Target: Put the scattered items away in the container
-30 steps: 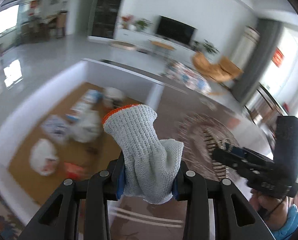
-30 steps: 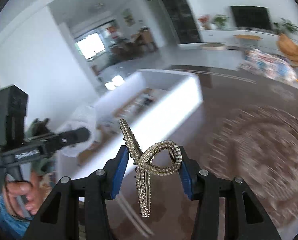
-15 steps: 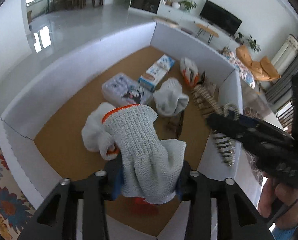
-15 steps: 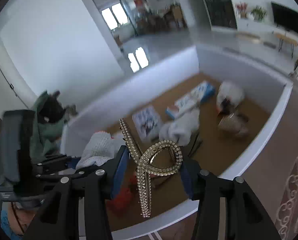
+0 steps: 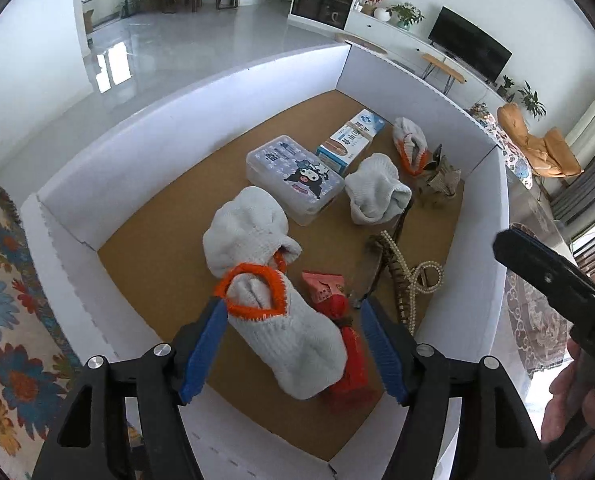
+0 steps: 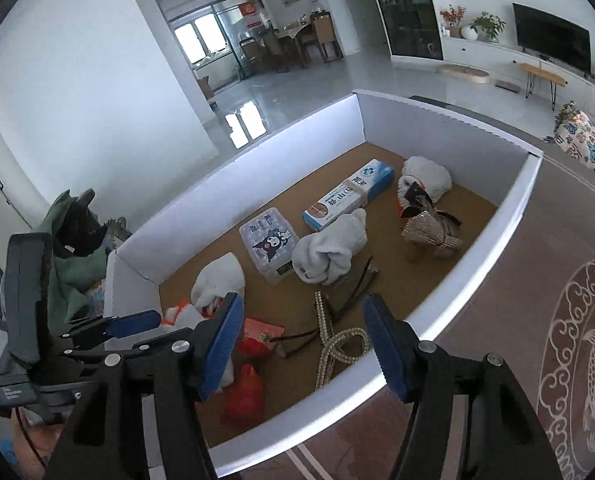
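Note:
A white-walled box point(image 5: 145, 152) with a cork floor holds several items. My left gripper point(image 5: 293, 340) is open above its near end. A grey knit glove with an orange cuff point(image 5: 289, 336) lies loose on the floor between the open fingers. My right gripper point(image 6: 303, 340) is open over the box's near wall point(image 6: 437, 312). The pearl hair claw point(image 6: 337, 344) lies on the floor below it, and shows in the left wrist view point(image 5: 409, 280).
In the box: a cartoon-printed plastic case point(image 5: 293, 176), a blue-white carton point(image 5: 351, 140), other grey gloves point(image 5: 249, 232), a red packet point(image 5: 345, 344), a striped clip point(image 6: 429, 228). A brown patterned tabletop point(image 6: 557, 320) lies to the right, floral cloth point(image 5: 5, 320) to the left.
Both grippers swung over the box and opened. The glove dropped from the left gripper and the pearl hair claw from the right; both now lie on the box floor.

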### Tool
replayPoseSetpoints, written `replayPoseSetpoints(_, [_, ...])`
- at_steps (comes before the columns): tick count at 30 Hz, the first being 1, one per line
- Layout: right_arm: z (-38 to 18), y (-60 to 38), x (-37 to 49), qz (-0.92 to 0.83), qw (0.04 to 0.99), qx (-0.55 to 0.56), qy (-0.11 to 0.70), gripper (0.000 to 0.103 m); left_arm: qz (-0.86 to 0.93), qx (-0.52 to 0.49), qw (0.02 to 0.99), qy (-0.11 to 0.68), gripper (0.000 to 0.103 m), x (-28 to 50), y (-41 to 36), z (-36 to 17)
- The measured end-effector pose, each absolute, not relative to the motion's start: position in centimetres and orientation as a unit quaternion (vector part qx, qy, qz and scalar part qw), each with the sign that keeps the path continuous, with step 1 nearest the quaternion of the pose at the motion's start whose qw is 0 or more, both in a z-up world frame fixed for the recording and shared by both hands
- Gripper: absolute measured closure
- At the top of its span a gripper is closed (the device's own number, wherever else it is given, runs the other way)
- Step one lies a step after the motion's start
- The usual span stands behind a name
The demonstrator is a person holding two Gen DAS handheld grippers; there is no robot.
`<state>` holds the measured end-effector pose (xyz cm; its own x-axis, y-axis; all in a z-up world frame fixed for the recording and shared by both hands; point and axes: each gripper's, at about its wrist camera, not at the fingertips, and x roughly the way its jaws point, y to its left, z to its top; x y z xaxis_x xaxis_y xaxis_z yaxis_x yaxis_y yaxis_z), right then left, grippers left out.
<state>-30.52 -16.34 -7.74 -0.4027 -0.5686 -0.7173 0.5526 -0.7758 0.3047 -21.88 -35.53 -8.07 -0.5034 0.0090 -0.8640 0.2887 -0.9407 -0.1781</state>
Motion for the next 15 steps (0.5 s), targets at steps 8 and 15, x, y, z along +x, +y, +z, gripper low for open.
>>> replayPoseSetpoints(8, [-6.7,-13.7,-28.5,-0.841,0.315,0.438,-0.027,0.039,-0.873,0.46,0.092,0.135,0.034,-20.2,-34.1,-5.1])
replayPoseSetpoints(15, [-7.0,-10.2,-26.5,-0.84,0.283,0.459,-0.057,0.039,-0.895,0.419,0.091,0.122,0.017,-17.8,-31.3,-1.6])
